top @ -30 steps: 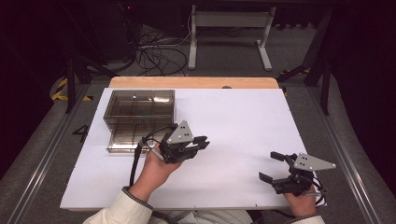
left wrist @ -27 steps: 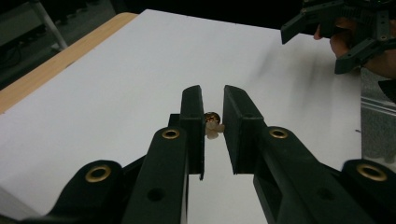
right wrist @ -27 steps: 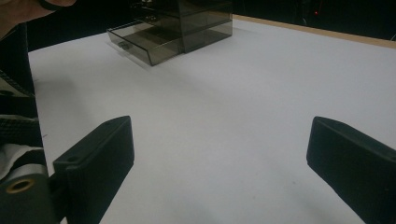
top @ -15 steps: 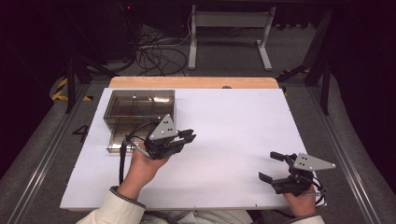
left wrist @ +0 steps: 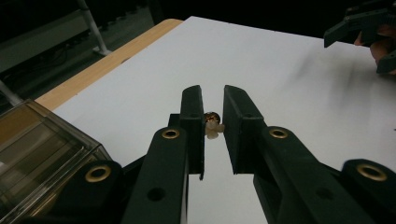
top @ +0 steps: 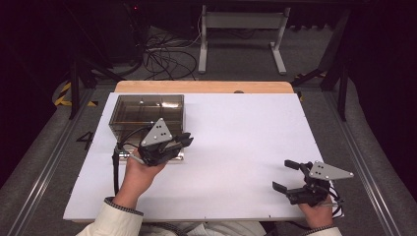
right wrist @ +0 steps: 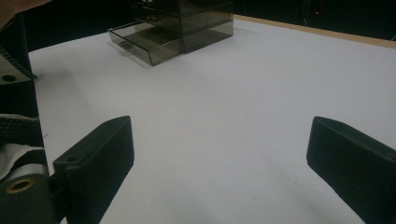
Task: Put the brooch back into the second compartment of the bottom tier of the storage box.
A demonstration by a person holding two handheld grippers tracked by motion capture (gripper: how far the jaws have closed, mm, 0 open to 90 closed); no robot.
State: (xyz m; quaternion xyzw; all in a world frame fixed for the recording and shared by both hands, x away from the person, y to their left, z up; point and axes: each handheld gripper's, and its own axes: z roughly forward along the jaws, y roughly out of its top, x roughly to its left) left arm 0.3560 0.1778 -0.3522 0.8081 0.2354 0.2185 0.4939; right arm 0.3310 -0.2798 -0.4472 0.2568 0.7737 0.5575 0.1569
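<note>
- Holding a small object, the left gripper (top: 184, 141) hovers at about 9 o'clock on the white table (top: 236, 147), just in front of a smoky clear drawer box (top: 147, 110).
- In the left gripper view, its jaws are nearly together, pinching a tiny brown-and-cream bit (left wrist: 212, 125) between the pads; what the bit is cannot be told.
- The box sits at about 10 o'clock on the table, near the far left corner, with its lowest drawer (right wrist: 140, 42) pulled out toward the person.
- The left hand (top: 137, 174) comes up from 7 o'clock in a pale sleeve (top: 110, 221).
- The right gripper (top: 285, 176) rests at about 5 o'clock near the table's near edge, well apart from the left one.
- Its jaws stand wide apart with nothing between them, bare white tabletop showing in the gap.
- A wooden edge (top: 204, 87) runs along the far side at 12 o'clock.
</note>
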